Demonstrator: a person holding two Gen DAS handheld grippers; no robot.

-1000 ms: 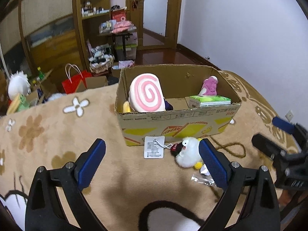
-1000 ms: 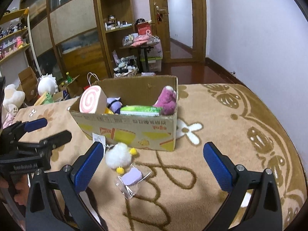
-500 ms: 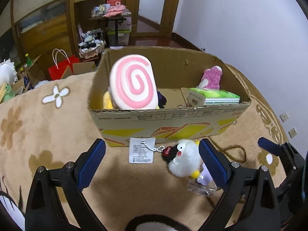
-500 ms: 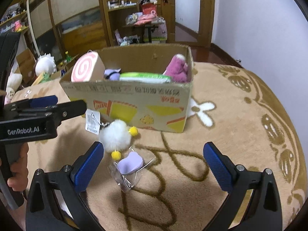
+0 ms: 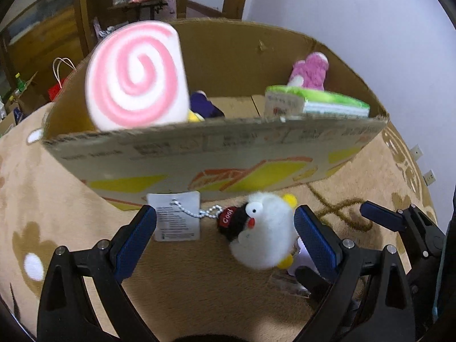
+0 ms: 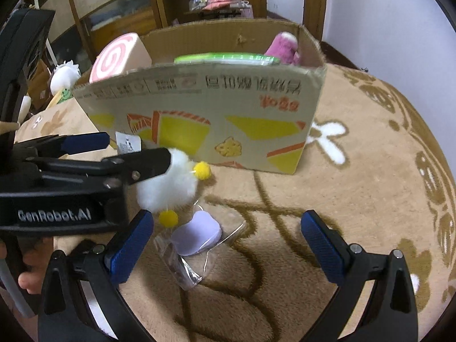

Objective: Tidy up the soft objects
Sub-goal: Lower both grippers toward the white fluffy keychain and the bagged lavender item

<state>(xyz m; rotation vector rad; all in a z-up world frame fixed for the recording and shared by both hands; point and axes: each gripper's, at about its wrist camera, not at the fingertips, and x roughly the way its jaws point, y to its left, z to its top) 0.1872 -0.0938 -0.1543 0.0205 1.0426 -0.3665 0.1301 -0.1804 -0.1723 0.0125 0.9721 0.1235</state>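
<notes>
A white fluffy penguin keychain (image 5: 263,232) with a black cap, yellow feet and a paper tag (image 5: 176,216) lies on the tan carpet in front of a cardboard box (image 5: 216,156). My left gripper (image 5: 225,236) is open, its blue pads on either side of the penguin, not touching. The penguin also shows in the right wrist view (image 6: 168,185). A lilac soft pad in a clear wrapper (image 6: 196,236) lies just before my right gripper (image 6: 226,245), which is open and empty. The box holds a pink swirl cushion (image 5: 136,77), a green tissue pack (image 5: 316,104) and a pink plush (image 5: 309,71).
The carpet (image 6: 356,199) with brown patterns spreads to the right of the box. A wooden cabinet (image 6: 119,14) and shelves stand behind. A white plush (image 6: 64,75) sits on the floor at the far left. A white wall (image 5: 356,14) is on the right.
Both grippers have moved forward and down toward the box. The left gripper's fingers now flank the penguin. The right gripper has come close to the lilac pad.
</notes>
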